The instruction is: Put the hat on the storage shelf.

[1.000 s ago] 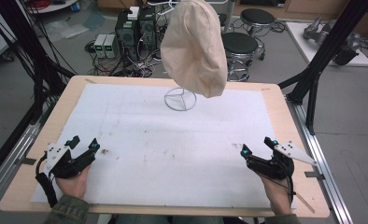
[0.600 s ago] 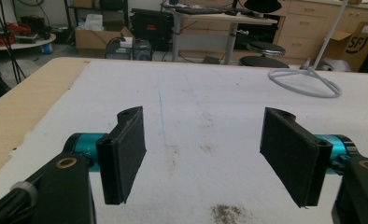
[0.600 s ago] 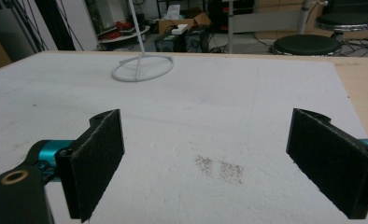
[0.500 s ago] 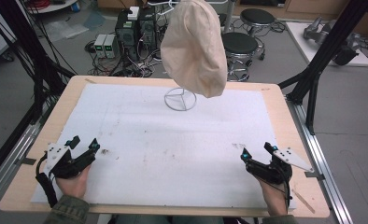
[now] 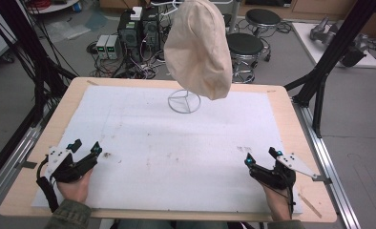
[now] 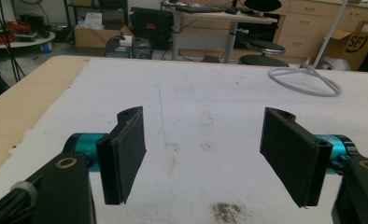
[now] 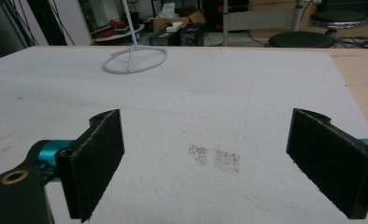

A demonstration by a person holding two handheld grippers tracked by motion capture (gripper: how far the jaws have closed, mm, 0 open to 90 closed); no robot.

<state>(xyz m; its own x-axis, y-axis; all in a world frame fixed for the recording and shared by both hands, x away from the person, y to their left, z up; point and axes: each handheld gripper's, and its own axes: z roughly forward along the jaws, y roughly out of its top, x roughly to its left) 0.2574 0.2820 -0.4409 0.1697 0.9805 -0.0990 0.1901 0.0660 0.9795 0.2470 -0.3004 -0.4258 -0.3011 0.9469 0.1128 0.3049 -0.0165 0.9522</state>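
a: at the near edge of the worktop (image 5: 291,119) i've got both grippers parked low, one at each corner, well apart from each other. left gripper (image 5: 83,150) jaws are wide apart with nothing between them; same for the right gripper (image 5: 260,156), apart and empty.

b: where's the thing you're after?

a: up at the far middle. a beige cloth hat (image 5: 198,46) hangs on a thin white stand (image 5: 183,101), well clear of both grippers. the stand's ring base sits on the white mat (image 5: 176,148), and the hat hangs off the surface, tilted a little toward my right.

b: why hang it like that?

a: my guess is that it holds its shape there, so the jaws can get at an edge from either side. keeping the grippers open and apart looks like a ready stance for a two-handed reach.

b: any containers, bins, trays?

a: none on the worktop. the hat is the only hollow thing, and its opening faces away from me, so i can't tell what's inside beyond the stand. from each gripper view i see the ring base (image 6: 304,80) ahead and bare, scuffed mat between the jaws.
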